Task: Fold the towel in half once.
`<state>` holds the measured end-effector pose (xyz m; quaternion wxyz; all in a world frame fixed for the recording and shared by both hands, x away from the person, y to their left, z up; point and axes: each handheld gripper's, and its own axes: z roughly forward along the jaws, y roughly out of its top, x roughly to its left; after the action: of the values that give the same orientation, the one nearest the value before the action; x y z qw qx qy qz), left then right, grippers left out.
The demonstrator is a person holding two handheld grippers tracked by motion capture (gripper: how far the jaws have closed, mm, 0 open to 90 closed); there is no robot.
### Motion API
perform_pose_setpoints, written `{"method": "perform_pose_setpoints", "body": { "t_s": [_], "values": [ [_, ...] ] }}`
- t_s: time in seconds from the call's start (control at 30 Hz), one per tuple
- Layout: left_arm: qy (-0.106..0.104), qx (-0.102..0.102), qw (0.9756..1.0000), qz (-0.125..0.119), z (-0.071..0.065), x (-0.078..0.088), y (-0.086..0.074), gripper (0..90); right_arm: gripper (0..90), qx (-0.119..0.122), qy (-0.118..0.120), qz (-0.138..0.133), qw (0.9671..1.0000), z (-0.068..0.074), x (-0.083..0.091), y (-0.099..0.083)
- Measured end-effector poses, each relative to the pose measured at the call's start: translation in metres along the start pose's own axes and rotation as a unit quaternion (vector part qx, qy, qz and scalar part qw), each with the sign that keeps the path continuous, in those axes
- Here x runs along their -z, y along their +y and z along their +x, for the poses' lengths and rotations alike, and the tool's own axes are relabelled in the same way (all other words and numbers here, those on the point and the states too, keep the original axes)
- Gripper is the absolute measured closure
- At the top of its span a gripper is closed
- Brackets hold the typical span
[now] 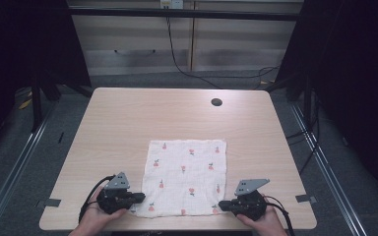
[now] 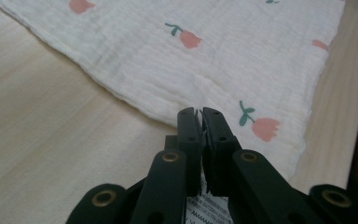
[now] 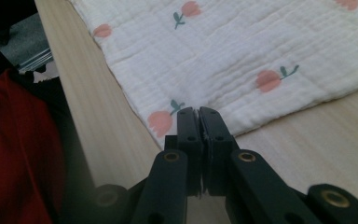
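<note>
Ahead of both my grippers the pale wooden table [image 1: 128,118] stretched away, and the white cloth [image 1: 186,177] with its pink flower print lay flat on it, between my hands. My left gripper [image 1: 139,197] was clamped shut on the cloth's near corner on its side (the hem ran right into the tips). My right gripper [image 1: 222,203] had pinched the opposite near corner likewise.

The right gripper [image 3: 199,112] is pinching the near corner of the cloth [image 3: 242,51], its jaws pressing together on the fabric. The cloth is lying flat on the table [image 3: 303,140], and red fabric [image 3: 14,149] is showing beside the table's edge.
</note>
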<state>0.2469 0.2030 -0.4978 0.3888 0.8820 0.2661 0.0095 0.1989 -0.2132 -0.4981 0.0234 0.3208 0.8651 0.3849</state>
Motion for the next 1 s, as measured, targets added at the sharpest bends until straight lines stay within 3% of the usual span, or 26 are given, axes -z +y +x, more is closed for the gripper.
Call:
{"method": "perform_pose_setpoints", "body": {
  "t_s": [0.1,0.17,0.23,0.33,0.4,0.47,0.57,0.6,0.77,0.87,0.93,1.0],
  "values": [
    [0.006,-0.005,1.0000,0.001,-0.002,0.002,0.001,83.0,78.7,-0.002,-0.002,0.000,1.0000,0.002,0.001,0.000],
    [-0.007,0.009,0.9997,-0.023,0.001,0.007,0.004,77.6,75.9,-0.001,0.000,-0.007,1.0000,0.001,0.002,0.003],
    [0.000,0.012,0.9994,-0.033,0.006,0.011,0.009,76.3,74.2,-0.001,-0.007,-0.018,0.9998,-0.005,0.005,0.009],
    [0.006,0.040,0.9971,-0.064,0.027,0.016,0.022,74.8,74.3,-0.010,-0.033,-0.030,0.9990,-0.020,0.008,0.021],
    [0.021,0.045,0.9971,-0.058,0.038,0.011,0.029,75.3,74.2,-0.019,-0.052,-0.034,0.9979,-0.040,0.007,0.031],
    [0.023,0.058,0.9968,-0.051,0.048,0.002,0.036,75.0,74.0,-0.026,-0.059,-0.040,0.9971,-0.057,0.006,0.040],
    [0.024,0.049,0.9978,-0.038,0.055,-0.017,0.044,72.2,71.0,-0.039,-0.064,-0.048,0.9960,-0.082,0.004,0.060],
    [0.032,0.048,0.9979,-0.029,0.055,-0.021,0.045,72.0,70.4,-0.042,-0.064,-0.049,0.9958,-0.087,0.003,0.067],
    [0.034,0.042,0.9984,-0.014,0.052,-0.027,0.041,67.3,69.0,-0.040,-0.097,-0.048,0.9933,-0.112,-0.010,0.092],
    [0.045,0.035,0.9984,-0.008,0.052,-0.025,0.039,65.5,67.3,-0.054,-0.110,-0.056,0.9909,-0.128,-0.017,0.097],
    [0.042,0.027,0.9987,-0.010,0.053,-0.024,0.037,63.3,64.9,-0.064,-0.122,-0.055,0.9889,-0.136,-0.021,0.099],
    [0.039,0.029,0.9988,-0.013,0.054,-0.024,0.037,63.0,64.4,-0.073,-0.120,-0.060,0.9883,-0.144,-0.024,0.102]
  ]
}}
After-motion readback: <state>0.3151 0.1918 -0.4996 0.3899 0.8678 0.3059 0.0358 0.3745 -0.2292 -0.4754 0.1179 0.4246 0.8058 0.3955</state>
